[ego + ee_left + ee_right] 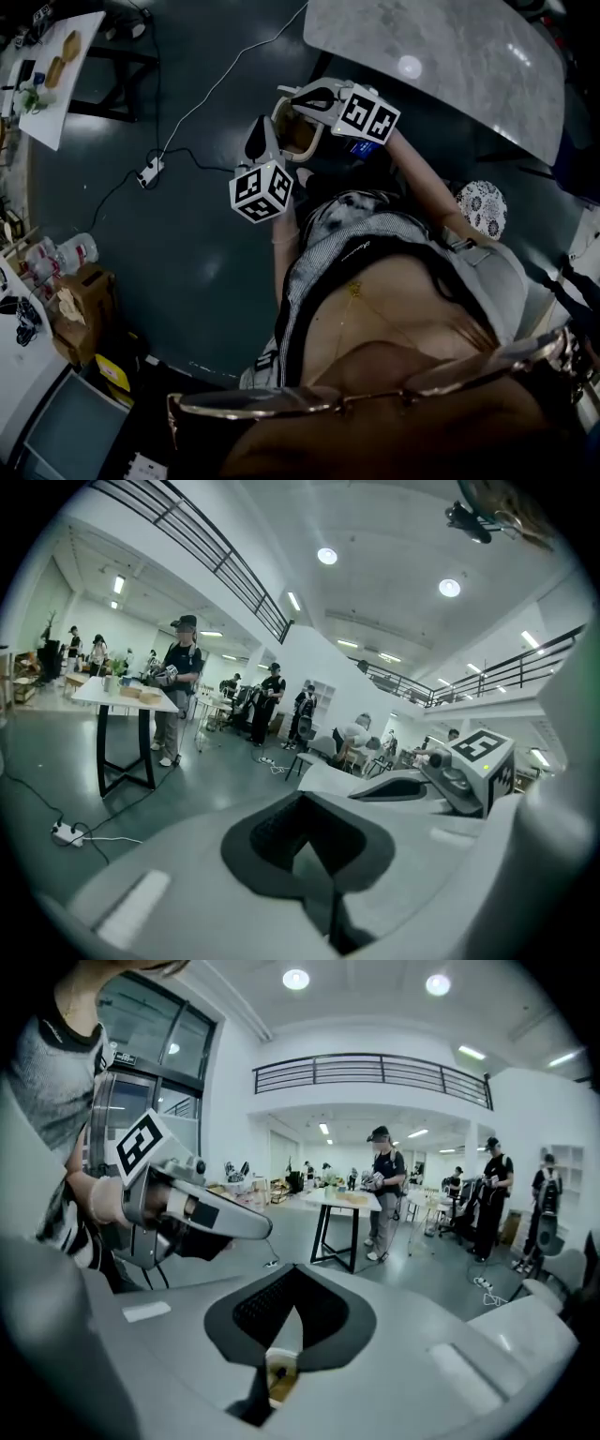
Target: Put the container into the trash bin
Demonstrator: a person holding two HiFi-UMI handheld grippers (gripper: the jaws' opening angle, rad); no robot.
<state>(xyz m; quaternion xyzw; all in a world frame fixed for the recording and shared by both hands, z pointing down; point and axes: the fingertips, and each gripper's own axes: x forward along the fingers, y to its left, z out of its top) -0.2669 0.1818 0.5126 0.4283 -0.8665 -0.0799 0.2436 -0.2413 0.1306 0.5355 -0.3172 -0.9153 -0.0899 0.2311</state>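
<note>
**Container lifted and held; the bin not yet reached**

Head view with both gripper views. The container [302,138] hangs in the air just off the near edge of the marble table [450,56], on the side toward the person's chest. The right gripper [284,1330] has its jaws clamped on the container's wall; a sliver of cream rim and brown inside shows between the pads [258,1312] in the right gripper view. The left gripper [309,850] sits just beside the container, a little farther from the marble table; its jaws are pressed together with nothing between them.

Progress, as judged: the pick-up is done; the carry and the release are left. No trash bin can be identified for certain in any view, so the drop appears some way off.

Materials and shapes:
- The container is round, with a pale lip and an amber-brown hollow; it is apparently thin paper or plastic, and probably light and easily dented by a pinch.
- The pads are dark and finely ribbed, set in smooth pale grey shells that meet in a V.
- Each gripper bears a white cube [262,192] with black square markers.
- The marble table has a glossy, pale, veined top with a rounded corner.
- The floor [197,253] away from the marble table is dark, polished and reflective; a white cable crosses it to a power strip [148,172].
</note>
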